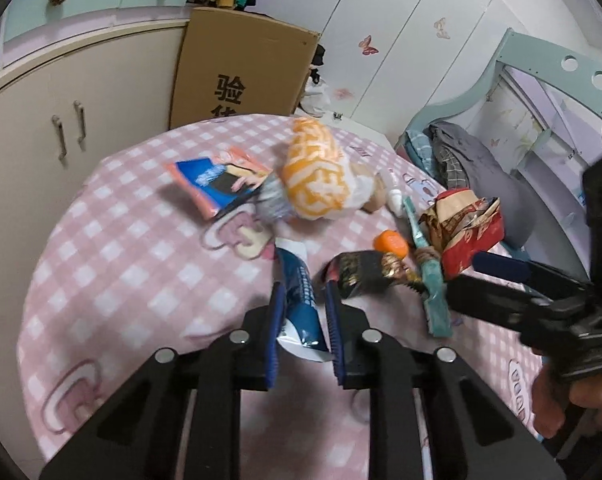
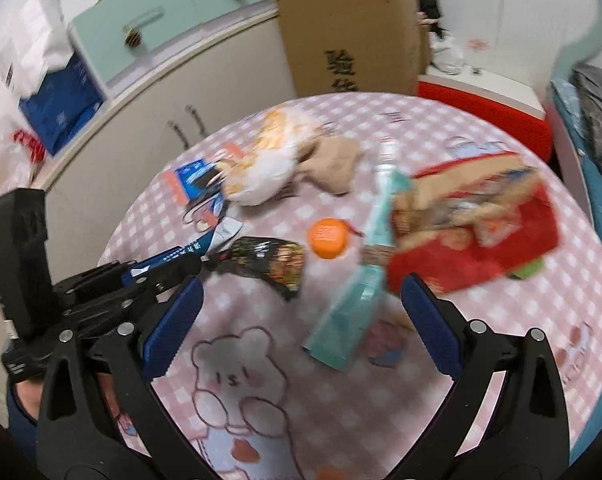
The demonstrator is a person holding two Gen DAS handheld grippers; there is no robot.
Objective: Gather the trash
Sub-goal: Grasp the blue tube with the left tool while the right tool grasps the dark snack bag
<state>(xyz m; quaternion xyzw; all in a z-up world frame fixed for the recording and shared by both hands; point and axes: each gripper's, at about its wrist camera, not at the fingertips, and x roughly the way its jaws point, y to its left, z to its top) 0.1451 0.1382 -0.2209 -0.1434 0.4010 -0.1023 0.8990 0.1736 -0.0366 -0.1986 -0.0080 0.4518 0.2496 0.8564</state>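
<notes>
The left gripper (image 1: 304,304) has its blue pads on either side of a blue wrapper (image 1: 301,300) lying on the pink checked cloth (image 1: 121,260); the pads look pressed against its edges, pinching it. In the right wrist view the same wrapper (image 2: 181,258) pokes out past the left gripper's (image 2: 157,276) tips.

The right gripper (image 2: 301,304) is spread wide over the cloth, nothing between its pads. A teal sachet (image 2: 353,292) lies between the jaws, nearer the right one, and the red box (image 2: 481,232) sits just beyond that jaw's tip. The orange cap (image 2: 328,238) and black wrapper (image 2: 269,258) lie ahead, toward the left jaw.

Both views are blurred, so print on the packets cannot be read. The white-and-orange bag (image 1: 317,172) hides part of a tan lump behind it, and a white bottle (image 2: 387,160) is partly covered by the sachet.

Count: one blue wrapper, one black wrapper, one cap, one sachet, one red box, one bag, one flat blue-and-pink packet (image 1: 217,184).
</notes>
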